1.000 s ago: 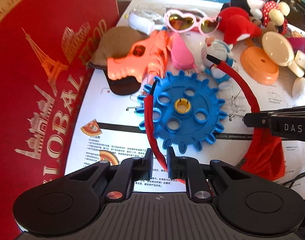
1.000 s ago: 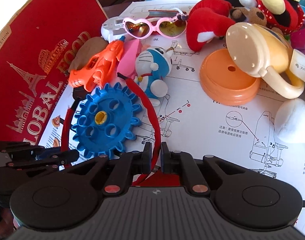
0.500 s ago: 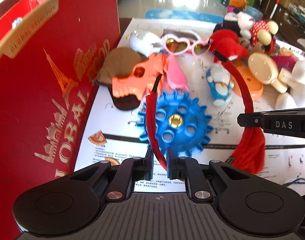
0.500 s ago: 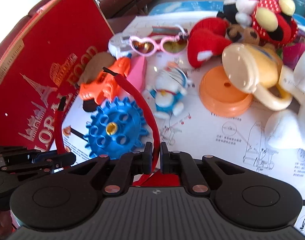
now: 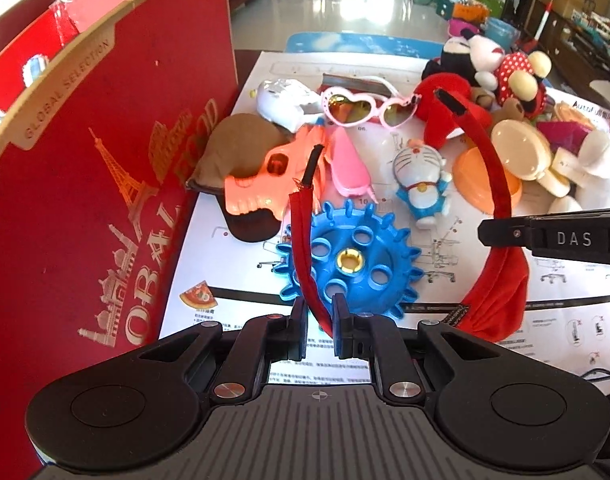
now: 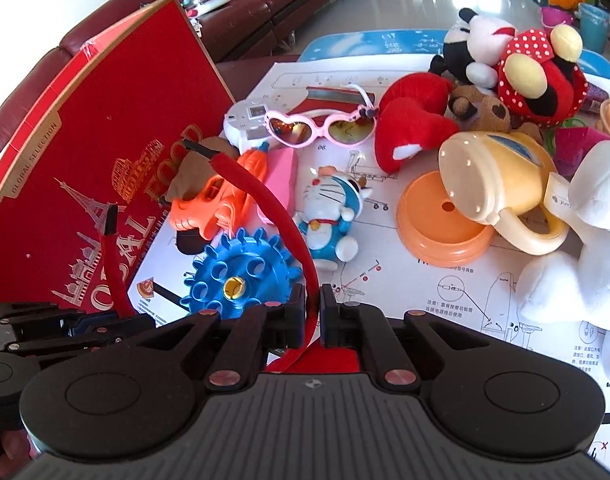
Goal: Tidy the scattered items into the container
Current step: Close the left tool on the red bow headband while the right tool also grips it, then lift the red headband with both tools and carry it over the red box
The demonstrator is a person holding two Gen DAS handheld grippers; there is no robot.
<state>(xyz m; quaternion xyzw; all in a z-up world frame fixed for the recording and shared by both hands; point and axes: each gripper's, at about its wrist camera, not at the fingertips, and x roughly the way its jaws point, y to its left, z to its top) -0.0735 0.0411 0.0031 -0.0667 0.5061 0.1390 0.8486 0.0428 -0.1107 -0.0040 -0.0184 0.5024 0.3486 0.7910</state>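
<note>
**Above the toy-strewn sheet, a red headband is held from both ends**

Above the printed instruction sheet (image 6: pixel 445 280), a red headband (image 5: pixel 501 184) is gripped by both tools and is carried clear of the paper. One arm of the band is clamped between the nearly closed jaws of the left gripper (image 5: pixel 320 322); the other arm is pinched between the closed jaws of the right gripper (image 6: pixel 313 316). The band's black tips are seen pointing up and away from the cameras, and its gathered fabric middle sags below the right tool in the left wrist view.

Beneath the band, a blue gear wheel (image 5: pixel 351 260) is seen lying flat on the sheet. Just beyond it an orange toy pistol (image 6: pixel 209 208) and a small blue-and-white cat figure (image 6: pixel 331 220) are found, the figure lying on its back. Pink heart sunglasses (image 6: pixel 321 124) are laid farther back, near a red plush (image 6: pixel 413 124). An orange lid (image 6: pixel 441 228) is partly covered by a tipped cream cup (image 6: pixel 501 180). To the left, the red box (image 5: pixel 85 200) is stood with its gold-printed wall facing the toys.
</note>
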